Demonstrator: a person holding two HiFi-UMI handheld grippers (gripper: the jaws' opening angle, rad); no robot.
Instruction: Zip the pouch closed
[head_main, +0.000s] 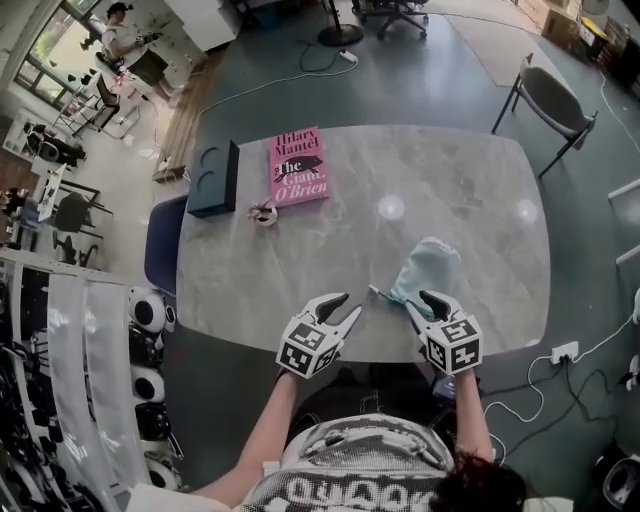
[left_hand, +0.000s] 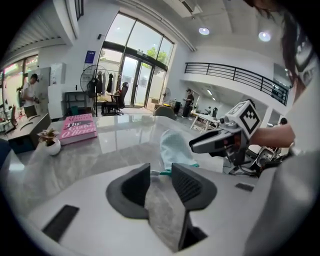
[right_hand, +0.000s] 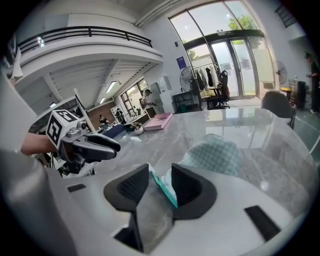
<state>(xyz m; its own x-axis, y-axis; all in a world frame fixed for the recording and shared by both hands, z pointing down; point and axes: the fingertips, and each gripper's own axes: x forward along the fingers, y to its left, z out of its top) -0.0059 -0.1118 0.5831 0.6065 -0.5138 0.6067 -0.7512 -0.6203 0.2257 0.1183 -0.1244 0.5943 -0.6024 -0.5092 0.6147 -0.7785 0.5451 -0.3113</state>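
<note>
Right gripper (right_hand: 160, 170): clenched on the pouch's near edge; the teal zipper tape (right_hand: 165, 190) stands on edge between the two jaws with pale fabric bunched beside it, and together they fill the gap.
Left gripper (left_hand: 160, 169): released, jaws a little apart with only the tabletop showing between them; it hangs low over the near rim of the table, level with the right gripper and well apart from it.
Pouch (head_main: 428, 262): a pale blue-green checked cloth pouch lying flat on the table, running straight ahead from the right gripper's jaws; its far end is rounded.
Zipper end: a thin teal strip runs out of the pouch's near corner toward the left gripper and ends just ahead of that gripper's jaw tips, not between them.
Table (head_main: 470, 170): grey marbled top with rounded corners; both grippers are at its near edge.
Book (head_main: 297, 167): pink cover, lying flat far ahead of the left gripper, toward its left.
Small potted plant (left_hand: 50, 141): in a white pot, ahead and left of the left gripper, just nearer than the book.
Dark box (head_main: 213, 178): at the table's edge, left of the book, farthest to the left gripper's left.
Chair (head_main: 555, 100): beyond the table's far corner, ahead and right of the right gripper.
</note>
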